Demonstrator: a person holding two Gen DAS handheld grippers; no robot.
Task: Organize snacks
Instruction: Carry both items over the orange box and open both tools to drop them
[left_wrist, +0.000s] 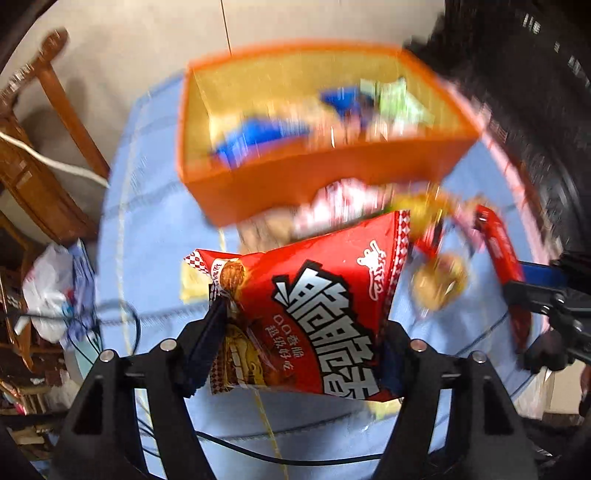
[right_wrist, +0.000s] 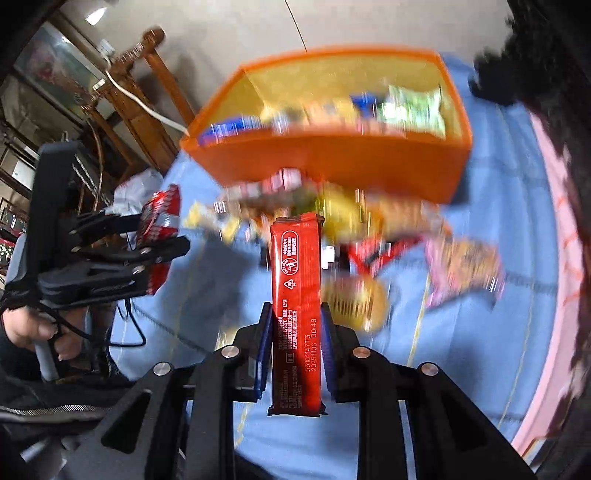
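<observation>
The left gripper (left_wrist: 299, 332) clamps a red snack bag (left_wrist: 314, 314). At twelve o'clock sits an orange box (left_wrist: 295, 177); at three o'clock, a red bar (left_wrist: 506, 258).

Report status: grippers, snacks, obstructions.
Left gripper shut on red bag. Right gripper shut on red bar. Orange bin ahead; loose snacks before it.

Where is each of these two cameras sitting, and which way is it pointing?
Left wrist view: rides on the left tongs, looking steeply down along them at a red snack bag they grip; only the tongs show.
Right wrist view: rides on the right tongs, looking down at a red bar they pinch; a hand holding the left tongs shows at left.
Shared: the orange box and blue tablecloth.
</observation>
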